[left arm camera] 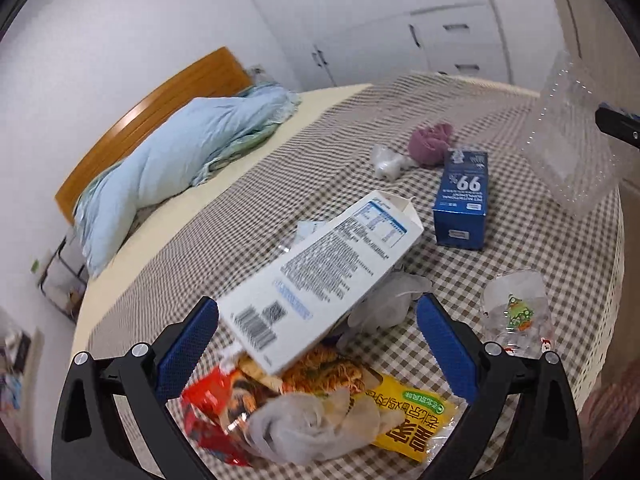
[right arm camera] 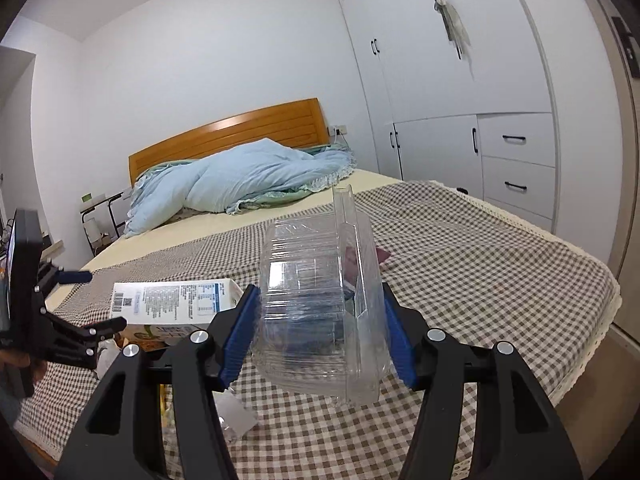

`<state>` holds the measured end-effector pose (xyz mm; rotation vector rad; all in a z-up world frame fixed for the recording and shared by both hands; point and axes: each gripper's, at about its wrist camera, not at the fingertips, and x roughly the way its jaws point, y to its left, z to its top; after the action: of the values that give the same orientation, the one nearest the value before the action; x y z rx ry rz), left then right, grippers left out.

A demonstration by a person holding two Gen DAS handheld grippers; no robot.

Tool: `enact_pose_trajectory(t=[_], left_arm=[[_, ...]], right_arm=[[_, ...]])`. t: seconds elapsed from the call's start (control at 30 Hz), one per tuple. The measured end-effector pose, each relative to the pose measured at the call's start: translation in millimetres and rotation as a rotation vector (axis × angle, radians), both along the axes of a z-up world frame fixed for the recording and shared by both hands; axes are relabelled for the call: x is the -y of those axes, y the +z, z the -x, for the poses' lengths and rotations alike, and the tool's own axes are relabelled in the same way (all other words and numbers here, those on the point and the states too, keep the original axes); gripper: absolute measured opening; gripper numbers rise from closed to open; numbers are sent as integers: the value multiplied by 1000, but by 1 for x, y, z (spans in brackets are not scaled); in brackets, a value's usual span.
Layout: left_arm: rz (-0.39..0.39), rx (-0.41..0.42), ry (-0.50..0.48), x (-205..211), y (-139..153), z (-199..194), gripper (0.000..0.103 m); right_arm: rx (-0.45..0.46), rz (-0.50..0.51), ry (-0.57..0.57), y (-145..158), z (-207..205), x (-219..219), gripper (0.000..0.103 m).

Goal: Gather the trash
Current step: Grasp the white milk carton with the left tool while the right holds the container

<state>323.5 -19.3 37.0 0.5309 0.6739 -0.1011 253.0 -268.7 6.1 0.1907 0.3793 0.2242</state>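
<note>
My right gripper (right arm camera: pixel 320 316) is shut on a clear plastic clamshell box (right arm camera: pixel 320 304) and holds it above the checked bedspread (right arm camera: pixel 480 272); the box also shows in the left wrist view (left arm camera: pixel 576 136). My left gripper (left arm camera: pixel 316 320) is open over a pile of trash: a white milk carton (left arm camera: pixel 320 276) lying on its side, a yellow noodle wrapper (left arm camera: pixel 408 424), a red snack wrapper (left arm camera: pixel 208 404), a crumpled plastic bag (left arm camera: pixel 312 428). The carton lies between the fingers but is not clamped.
Further on the bedspread lie a blue box (left arm camera: pixel 462 200), a purple cloth ball (left arm camera: pixel 430 142), a small white plastic wad (left arm camera: pixel 386 162) and a clear printed wrapper (left arm camera: pixel 516 312). A blue quilt (left arm camera: pixel 180 160) lies by the wooden headboard (left arm camera: pixel 160 108). White wardrobes (right arm camera: pixel 480 100) stand at the right.
</note>
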Motion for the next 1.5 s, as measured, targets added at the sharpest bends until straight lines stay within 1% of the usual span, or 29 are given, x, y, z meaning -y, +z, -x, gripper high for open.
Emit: enact_pose_trajectory(t=[0.17, 0.27, 0.4, 0.47, 0.6, 0.7, 0.83, 0.9, 1.0, 1.1, 1.27, 1.4, 1.5], left_arm=[[-143, -28, -71, 21, 1, -15, 96], [-249, -82, -103, 31, -9, -30, 96], [-390, -113, -129, 41, -25, -45, 96], [-417, -139, -134, 43, -30, -53, 96], [-489, -229, -151, 44, -42, -71, 96], [-514, -280, -160, 43, -48, -80, 96], [-508, -349, -165, 42, -52, -94, 96], [-535, -373, -169, 44, -56, -100, 96], [-530, -415, -180, 44, -61, -107, 96], [-530, -429, -176, 45, -67, -118, 96], [-485, -435, -171, 42, -72, -131, 96], [-453, -465, -178, 38, -82, -135, 82], [-436, -417, -186, 35, -82, -130, 79]], right_arm=[[-11, -15, -2, -3, -4, 2, 58], [-16, -26, 0, -5, -6, 2, 58], [-22, -32, 1, -6, -11, 3, 58], [-22, -30, 0, -6, -12, 2, 58], [-32, -47, 14, -8, -14, 3, 58], [-36, -49, 13, -8, -16, 4, 58], [-43, -65, 27, -8, -20, 4, 58], [-47, -66, 31, -9, -21, 3, 58], [-52, -54, 30, -12, -22, 2, 58], [-57, -44, 24, -14, -24, 0, 58], [-67, -31, 12, -16, -27, -1, 58], [-74, -33, 9, -18, -27, -1, 58], [-74, -33, 10, -17, -28, -2, 58]])
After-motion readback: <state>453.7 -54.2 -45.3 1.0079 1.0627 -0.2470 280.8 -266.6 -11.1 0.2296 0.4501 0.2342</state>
